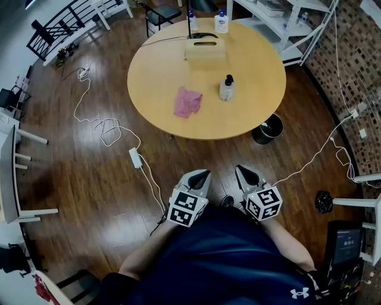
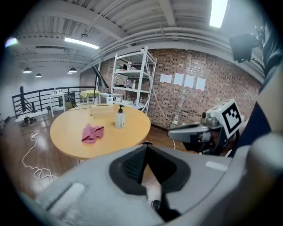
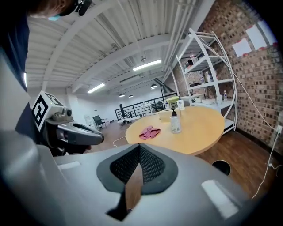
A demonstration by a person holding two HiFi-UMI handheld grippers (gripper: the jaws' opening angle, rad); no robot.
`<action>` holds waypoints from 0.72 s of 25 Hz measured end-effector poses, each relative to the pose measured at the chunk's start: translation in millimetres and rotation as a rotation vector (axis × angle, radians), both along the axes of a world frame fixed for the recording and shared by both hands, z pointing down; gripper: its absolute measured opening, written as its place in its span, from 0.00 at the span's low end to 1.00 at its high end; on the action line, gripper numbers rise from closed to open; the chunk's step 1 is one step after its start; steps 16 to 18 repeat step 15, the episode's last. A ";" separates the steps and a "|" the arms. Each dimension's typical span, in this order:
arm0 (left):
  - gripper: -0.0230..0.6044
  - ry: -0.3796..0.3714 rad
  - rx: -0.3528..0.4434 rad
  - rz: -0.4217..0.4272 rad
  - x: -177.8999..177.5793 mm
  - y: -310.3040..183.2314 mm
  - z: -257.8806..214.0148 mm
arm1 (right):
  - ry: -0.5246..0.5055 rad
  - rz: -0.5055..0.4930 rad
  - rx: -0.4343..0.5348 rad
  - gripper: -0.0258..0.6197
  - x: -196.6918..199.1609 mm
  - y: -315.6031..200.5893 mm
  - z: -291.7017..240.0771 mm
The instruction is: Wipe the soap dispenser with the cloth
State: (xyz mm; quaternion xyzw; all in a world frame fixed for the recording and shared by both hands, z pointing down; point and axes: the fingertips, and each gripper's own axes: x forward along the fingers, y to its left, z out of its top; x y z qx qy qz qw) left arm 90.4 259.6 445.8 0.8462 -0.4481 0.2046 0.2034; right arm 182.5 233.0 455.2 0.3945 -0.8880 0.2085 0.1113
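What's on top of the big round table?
A pink cloth, a clear soap dispenser, a tan box and a white bottle at the far edge. Anything under the crumpled cloth is covered.

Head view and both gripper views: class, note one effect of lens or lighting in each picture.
Head view: even light, a soft sheen on the wooden floor, edges bowed by the wide lens. Left gripper view: black rounded corners, a ceiling light blown out white, the left gripper soft up close. Right gripper view: the white shelf curves with fisheye distortion.
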 end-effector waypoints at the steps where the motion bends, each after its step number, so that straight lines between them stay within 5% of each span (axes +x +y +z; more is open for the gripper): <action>1: 0.04 0.008 0.010 0.007 -0.8 -2.1 -4.0 | 0.007 0.000 0.007 0.06 -3.7 1.3 -0.3; 6: 0.04 0.000 0.052 -0.033 -45.1 7.6 -13.1 | 0.025 -0.020 0.004 0.05 -42.5 16.8 1.9; 10: 0.04 0.011 0.007 -0.116 -83.9 26.6 0.4 | 0.045 -0.055 -0.019 0.05 -68.6 21.1 5.2; 18: 0.04 -0.005 -0.037 -0.131 -104.6 41.7 18.5 | 0.052 -0.066 -0.041 0.05 -85.8 32.1 14.1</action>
